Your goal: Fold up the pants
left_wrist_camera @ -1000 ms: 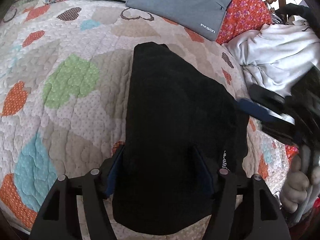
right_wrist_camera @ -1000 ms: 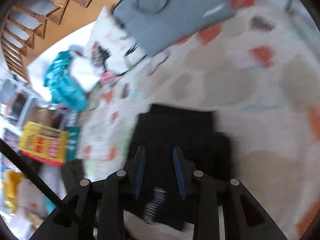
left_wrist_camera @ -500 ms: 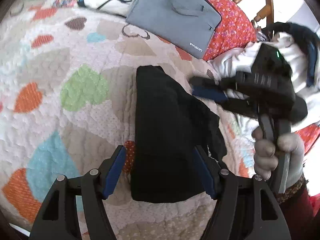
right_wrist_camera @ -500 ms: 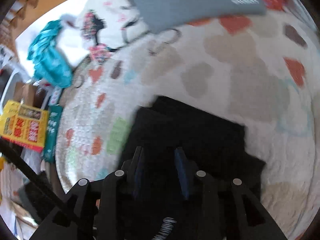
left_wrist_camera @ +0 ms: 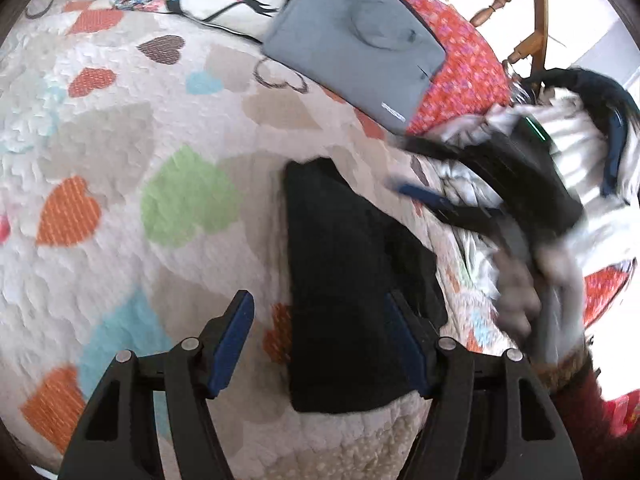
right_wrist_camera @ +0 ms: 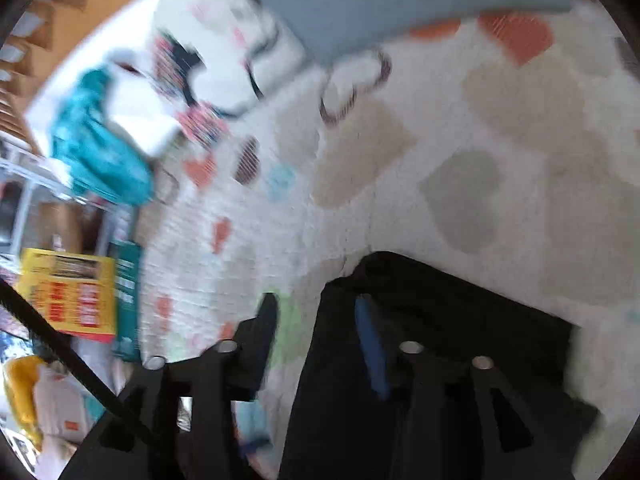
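Both grippers have pulled back from the black pants [left_wrist_camera: 352,280] since a second ago: the left gripper [left_wrist_camera: 320,340], which then had the folded cloth filling the space between its fingers, now sits farther back and shifted to one side, and the right gripper [left_wrist_camera: 472,200] has swung off toward the heap of white laundry [left_wrist_camera: 580,160].

Measured from the pants, which lie folded in a compact dark rectangle on the heart-patterned quilt [left_wrist_camera: 120,160], the left gripper hovers at their near edge. Its fingers are spread wide and hold nothing; one blue pad [left_wrist_camera: 232,344] is over bare quilt just beside the pants, the other over the cloth itself. Seen from the left wrist view, the right gripper is blurred, just past the far right corner of the pants, with the hand [left_wrist_camera: 520,300] holding it lower down. Its own view shows its fingers parted with nothing between them, one over the pants [right_wrist_camera: 440,340] and one over the quilt [right_wrist_camera: 500,140] beside them.

Beyond the far end of the pants lies a grey laptop bag [left_wrist_camera: 360,40], partly on a red flowered cloth [left_wrist_camera: 460,68], well apart from the fold.
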Action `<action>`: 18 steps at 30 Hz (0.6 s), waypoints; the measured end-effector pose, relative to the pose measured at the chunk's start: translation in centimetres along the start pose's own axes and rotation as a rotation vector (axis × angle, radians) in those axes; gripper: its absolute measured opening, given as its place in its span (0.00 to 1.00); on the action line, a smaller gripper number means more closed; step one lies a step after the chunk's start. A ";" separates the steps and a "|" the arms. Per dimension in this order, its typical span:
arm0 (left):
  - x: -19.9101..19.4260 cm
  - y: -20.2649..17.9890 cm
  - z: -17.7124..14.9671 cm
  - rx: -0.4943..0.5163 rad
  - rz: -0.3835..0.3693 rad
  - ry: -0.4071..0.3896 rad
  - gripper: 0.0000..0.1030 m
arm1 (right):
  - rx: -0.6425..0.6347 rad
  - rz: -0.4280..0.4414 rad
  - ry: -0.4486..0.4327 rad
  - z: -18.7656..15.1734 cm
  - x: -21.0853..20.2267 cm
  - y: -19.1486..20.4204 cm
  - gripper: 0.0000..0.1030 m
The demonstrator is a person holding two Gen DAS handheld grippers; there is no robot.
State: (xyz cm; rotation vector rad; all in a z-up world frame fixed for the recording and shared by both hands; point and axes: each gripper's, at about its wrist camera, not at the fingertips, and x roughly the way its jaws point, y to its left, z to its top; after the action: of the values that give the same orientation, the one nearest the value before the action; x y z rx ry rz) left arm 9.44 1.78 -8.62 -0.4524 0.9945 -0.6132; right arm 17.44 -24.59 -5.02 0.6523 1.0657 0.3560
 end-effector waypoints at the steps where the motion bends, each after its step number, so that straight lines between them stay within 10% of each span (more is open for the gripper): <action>1: 0.4 0.4 0.4 -0.018 -0.008 0.012 0.64 | -0.004 -0.017 -0.029 -0.8 -1.8 -0.6 0.73; 6: 4.5 1.2 2.2 -0.059 -0.044 0.109 0.65 | 0.084 -0.132 -0.095 -5.0 -7.7 -7.2 0.75; 16: 10.4 -1.7 3.8 -0.014 -0.061 0.182 0.83 | 0.228 0.076 -0.070 -7.1 -3.0 -12.6 0.83; 18: 10.5 -2.7 3.7 0.047 0.015 0.183 0.55 | 0.194 0.071 -0.070 -6.5 -2.1 -11.4 0.81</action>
State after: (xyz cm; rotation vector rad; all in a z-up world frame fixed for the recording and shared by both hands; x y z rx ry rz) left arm 16.19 -6.91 -11.86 -0.3513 1.1543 -0.6715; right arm 10.30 -32.40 -13.04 0.8718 1.0189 0.2913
